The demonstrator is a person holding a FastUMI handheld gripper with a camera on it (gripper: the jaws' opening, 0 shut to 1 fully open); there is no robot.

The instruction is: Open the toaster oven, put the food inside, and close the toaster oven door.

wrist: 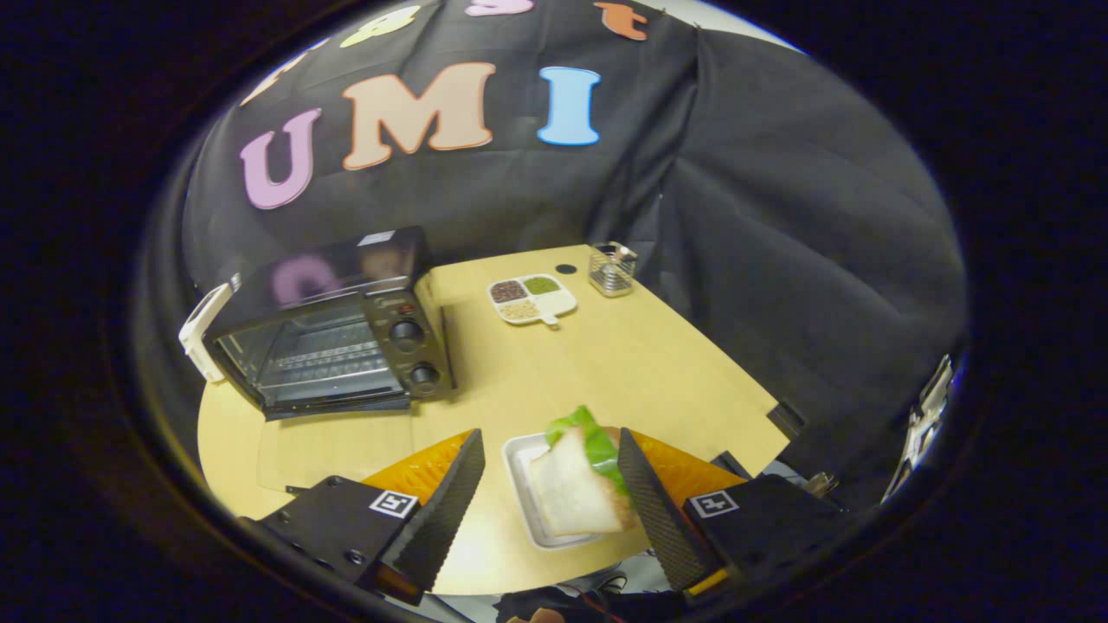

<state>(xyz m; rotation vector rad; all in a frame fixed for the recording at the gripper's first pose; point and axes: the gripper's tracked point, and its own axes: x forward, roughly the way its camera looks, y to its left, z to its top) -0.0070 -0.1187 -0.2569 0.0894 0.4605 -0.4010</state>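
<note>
The sandwich (576, 489), one triangular piece of pale bread with green lettuce poking out at its 12 o'clock corner, lies on a white rectangular tray (523, 484) between the fingers of the gripper (551, 483). The fingers are spread wide. The one at 3 o'clock sits against the sandwich's edge and hides part of it; the one at 9 o'clock stands clear, with bare tabletop and the tray's rim between. The tray's far side is covered by the sandwich and the finger. The finger faces look ribbed or knurled.

At about 10 o'clock from the sandwich, well apart, stands one boxy dark toaster oven (333, 333). Its glossy top mirrors the wall, a wire rack shows inside, and two round knobs sit one above the other on its panel. Its door (204, 333) appears swung open, with a white handle, though whether glass covers the rack is hard to make out.

At 12 o'clock, beyond the fingers, rests one white divided dish (532, 299) with four compartments, three holding dark, green and tan grains, the fourth looking empty. Just at its 2 o'clock is one small wire-mesh holder (612, 269), contents unclear.

The pale wood-grain tabletop (623, 363) has a rounded near edge, cut off by the gripper.
</note>
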